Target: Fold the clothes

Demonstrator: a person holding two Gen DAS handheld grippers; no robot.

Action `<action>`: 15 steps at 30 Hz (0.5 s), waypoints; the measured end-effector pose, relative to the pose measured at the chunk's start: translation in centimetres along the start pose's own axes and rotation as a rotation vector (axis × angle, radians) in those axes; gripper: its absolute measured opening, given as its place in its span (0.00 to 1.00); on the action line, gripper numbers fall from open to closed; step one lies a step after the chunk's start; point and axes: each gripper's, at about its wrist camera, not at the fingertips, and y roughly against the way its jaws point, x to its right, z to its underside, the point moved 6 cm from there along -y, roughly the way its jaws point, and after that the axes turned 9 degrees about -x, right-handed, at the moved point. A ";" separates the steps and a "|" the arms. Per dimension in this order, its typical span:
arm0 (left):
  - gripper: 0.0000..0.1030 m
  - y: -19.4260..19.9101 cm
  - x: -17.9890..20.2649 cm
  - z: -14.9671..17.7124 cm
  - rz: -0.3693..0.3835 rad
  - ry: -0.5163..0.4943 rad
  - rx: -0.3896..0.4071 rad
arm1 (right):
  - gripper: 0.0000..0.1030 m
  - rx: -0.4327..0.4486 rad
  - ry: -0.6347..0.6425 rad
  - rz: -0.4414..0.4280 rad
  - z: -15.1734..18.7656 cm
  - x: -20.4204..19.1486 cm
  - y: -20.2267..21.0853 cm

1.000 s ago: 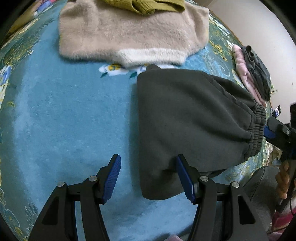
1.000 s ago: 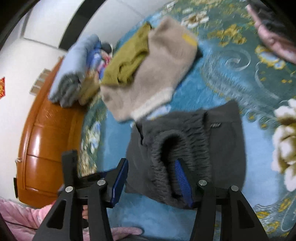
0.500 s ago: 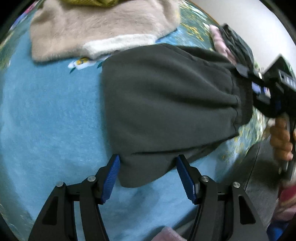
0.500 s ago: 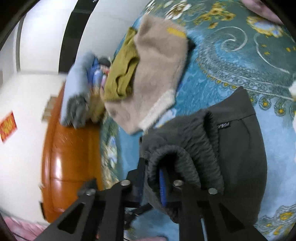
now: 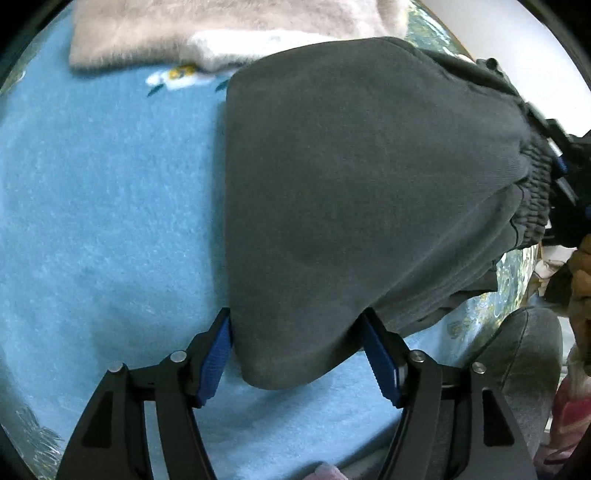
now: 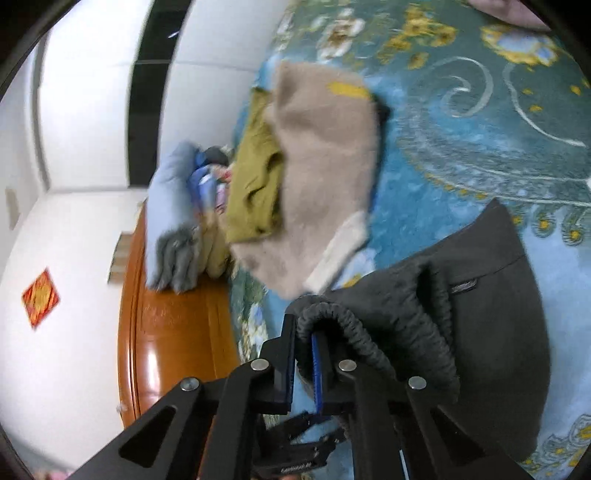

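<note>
1. The left gripper (image 5: 297,354) stands wide open, its blue-padded fingers (image 5: 214,360) either side of the near folded edge of the dark grey fleece jogging trousers (image 5: 362,192). The cloth sits between the pads, but they are not pinched on it.
2. The trousers lie folded on the blue floral plush blanket (image 5: 96,206) straight ahead of the left gripper, running away to its right, where the ribbed elastic waistband (image 5: 532,199) is raised.
3. Beyond the trousers, ahead of the left gripper, lies a beige fluffy sweater with a white hem (image 5: 207,33).
4. The right gripper (image 6: 303,363) is clamped on the waistband, one loop of the gathered elastic (image 6: 332,314) caught between its pads; the rest of the garment spreads ahead and to its right.
5. Ahead of the right gripper and to its left, an olive-yellow knit garment (image 6: 255,184) rests against the beige sweater.
6. Handling, as I judge it: the fleece looks thick, soft and limp with moderate weight, so it should sag wherever it is unsupported. Its napped surface ought to grip the pads well.
7. The waistband is the firmest hold, since the elastic bunches into a thick ridge. At the left end, biting through all the layers of the folded edge should keep them from sliding apart.
</note>
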 end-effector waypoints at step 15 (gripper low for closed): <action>0.67 5.5 -1.6 -1.1 0.134 0.064 0.092 | 0.41 -0.034 0.143 0.229 0.6 0.6 2.3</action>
